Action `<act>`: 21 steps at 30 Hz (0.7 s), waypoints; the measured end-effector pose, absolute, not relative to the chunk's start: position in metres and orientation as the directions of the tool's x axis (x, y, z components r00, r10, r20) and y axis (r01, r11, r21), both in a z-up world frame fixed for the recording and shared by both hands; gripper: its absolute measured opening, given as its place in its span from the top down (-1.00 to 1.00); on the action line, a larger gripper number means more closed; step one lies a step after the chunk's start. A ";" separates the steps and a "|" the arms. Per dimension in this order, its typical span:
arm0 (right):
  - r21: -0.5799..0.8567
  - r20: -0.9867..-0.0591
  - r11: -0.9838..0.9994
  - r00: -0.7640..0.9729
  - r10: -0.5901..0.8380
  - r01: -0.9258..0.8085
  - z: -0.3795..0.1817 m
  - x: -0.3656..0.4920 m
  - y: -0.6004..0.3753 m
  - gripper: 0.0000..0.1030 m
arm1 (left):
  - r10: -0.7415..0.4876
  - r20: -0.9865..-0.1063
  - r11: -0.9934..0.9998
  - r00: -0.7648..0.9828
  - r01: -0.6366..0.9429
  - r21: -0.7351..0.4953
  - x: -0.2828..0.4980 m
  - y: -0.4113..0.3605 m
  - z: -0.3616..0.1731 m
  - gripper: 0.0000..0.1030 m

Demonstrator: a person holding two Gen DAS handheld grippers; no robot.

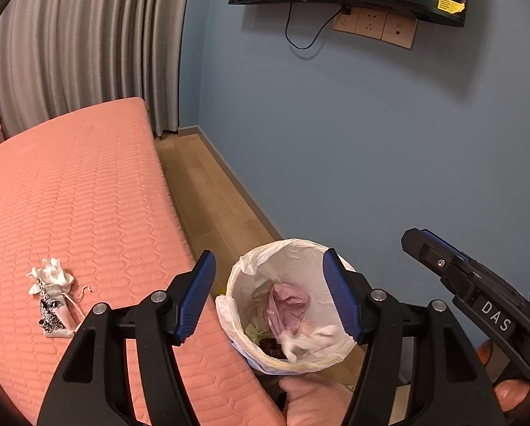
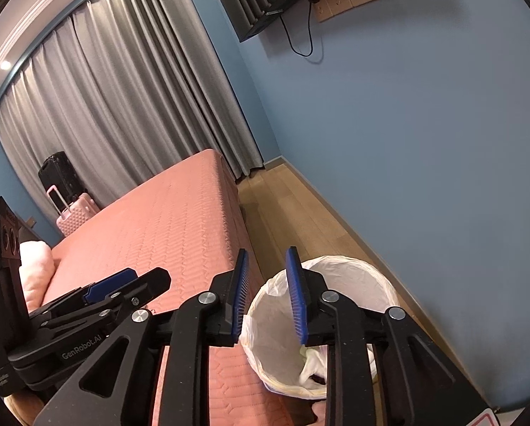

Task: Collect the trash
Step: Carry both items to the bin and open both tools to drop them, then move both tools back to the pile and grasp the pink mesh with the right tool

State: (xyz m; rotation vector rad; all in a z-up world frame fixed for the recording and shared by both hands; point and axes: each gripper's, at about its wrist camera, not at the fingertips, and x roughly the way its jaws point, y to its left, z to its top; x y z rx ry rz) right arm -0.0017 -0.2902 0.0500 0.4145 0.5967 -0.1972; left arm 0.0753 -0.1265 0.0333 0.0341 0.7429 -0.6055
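Still-uncollected trash [image 1: 54, 298] lies lengthwise along bed [image 1: 87, 195] (tissue end farthest).

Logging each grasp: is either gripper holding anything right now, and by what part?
Nothing is held. The left gripper and right gripper are both open and empty above the trash bin.

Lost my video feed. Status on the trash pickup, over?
Left hand-held gripper open, empty; right hand-held gripper open, empty. Crumpled tissue and pouch on the bed. Lined bin beside bed. Nothing blocking.
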 end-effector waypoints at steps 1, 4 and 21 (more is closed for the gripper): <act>0.321 -0.580 0.900 0.812 -0.058 0.294 0.050 -0.002 -0.290 0.53 | -0.504 -0.643 0.832 0.577 0.525 -0.181 0.075 -0.125 0.033 -0.16; 0.320 -0.580 0.903 0.813 -0.052 0.285 0.050 -0.003 -0.284 0.51 | -0.498 -0.639 0.839 0.586 0.512 -0.184 0.075 -0.118 0.034 -0.16; 0.280 -0.605 0.938 0.796 0.005 0.206 0.044 0.007 -0.233 0.29 | -0.459 -0.639 0.878 0.617 0.422 -0.223 0.081 -0.065 0.027 -0.16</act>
